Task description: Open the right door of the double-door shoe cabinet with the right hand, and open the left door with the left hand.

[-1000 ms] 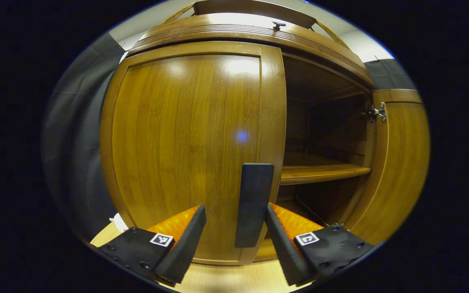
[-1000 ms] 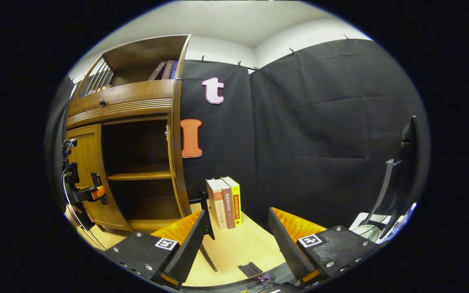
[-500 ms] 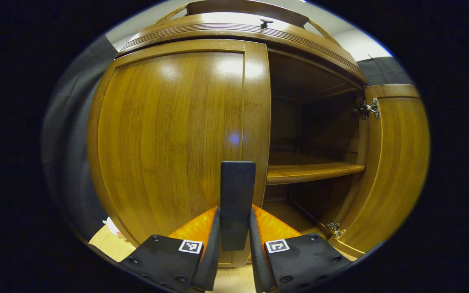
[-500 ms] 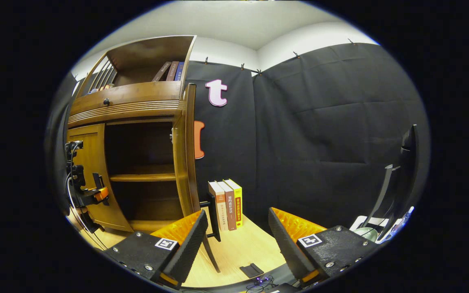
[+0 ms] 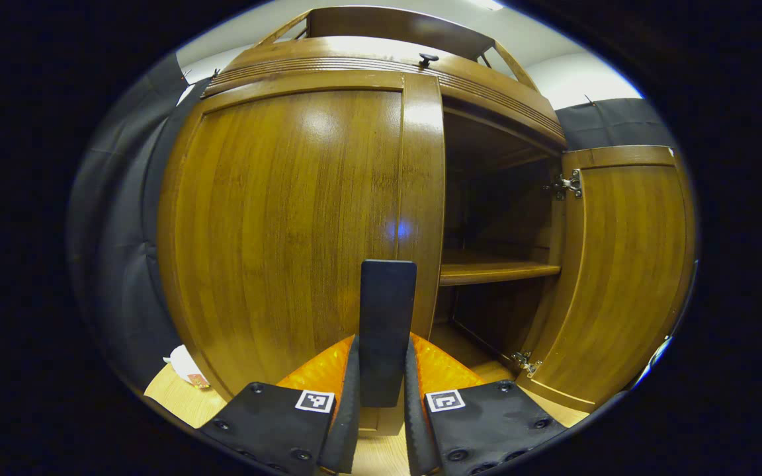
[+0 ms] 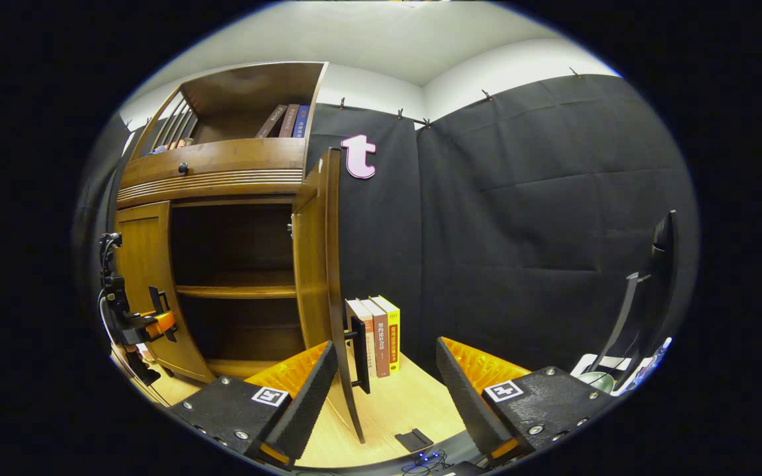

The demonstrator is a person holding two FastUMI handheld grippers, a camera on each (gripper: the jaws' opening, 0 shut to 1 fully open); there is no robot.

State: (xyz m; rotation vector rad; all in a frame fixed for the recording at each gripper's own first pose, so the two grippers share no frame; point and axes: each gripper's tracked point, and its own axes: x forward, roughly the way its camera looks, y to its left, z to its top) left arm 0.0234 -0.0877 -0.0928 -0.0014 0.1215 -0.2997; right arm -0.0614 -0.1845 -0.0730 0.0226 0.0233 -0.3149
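Note:
The wooden shoe cabinet (image 5: 381, 59) stands close ahead in the left gripper view. Its left door (image 5: 288, 218) looks closed or nearly so. My left gripper (image 5: 384, 345) is shut on that door's dark vertical handle (image 5: 387, 297). The right door (image 5: 619, 264) stands swung open, baring the inner shelf (image 5: 493, 271). In the right gripper view the right door (image 6: 321, 264) is seen nearly edge-on, its dark handle (image 6: 359, 354) just left of my open right gripper (image 6: 385, 347), which holds nothing. The left gripper (image 6: 139, 324) shows far left at the left door (image 6: 143, 277).
Three upright books (image 6: 381, 334) stand on the light wooden floor (image 6: 401, 403) behind the open door. More books (image 6: 285, 119) sit on the cabinet's top shelf. A small dark object (image 6: 413, 437) lies on the floor. A stand and white items (image 6: 626, 330) are at far right.
My left gripper closed on the left door's handle. The right door's edge and handle now appear nearer my right gripper, which stays open.

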